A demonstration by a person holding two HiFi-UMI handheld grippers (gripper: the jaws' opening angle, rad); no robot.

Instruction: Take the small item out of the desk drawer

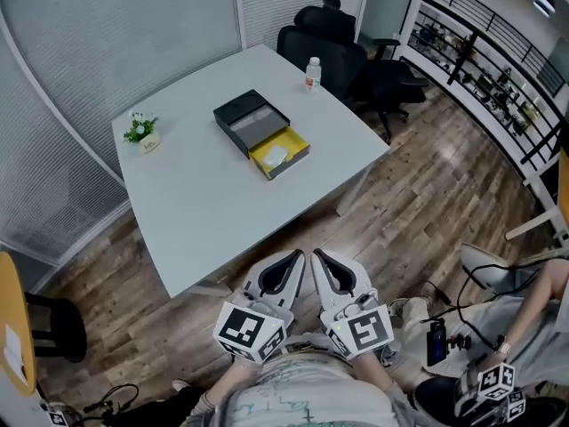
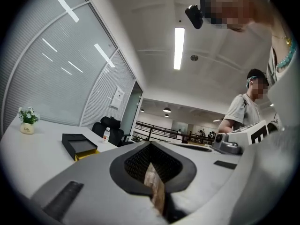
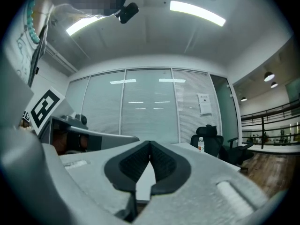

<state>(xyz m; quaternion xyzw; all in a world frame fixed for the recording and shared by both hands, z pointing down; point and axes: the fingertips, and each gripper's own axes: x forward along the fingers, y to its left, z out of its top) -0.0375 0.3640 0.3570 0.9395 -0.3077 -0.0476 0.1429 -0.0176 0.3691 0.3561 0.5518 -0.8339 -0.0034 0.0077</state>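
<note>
A white table [image 1: 204,203] at centre frame carries a potted plant [image 1: 140,130] at left, a black drawer box [image 1: 251,118] with its yellow drawer [image 1: 283,160] open, and a bottle [image 1: 313,73] near the top edge

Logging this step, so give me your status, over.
Left gripper and right gripper shut, empty, short of the table. Yellow drawer open, small white item inside, untouched. Plant and bottle stand well aside.

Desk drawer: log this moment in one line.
stage: pre-grasp | drawer: open, on table | small item: in drawer | left gripper: shut, empty | right gripper: shut, empty | both short of table
</note>
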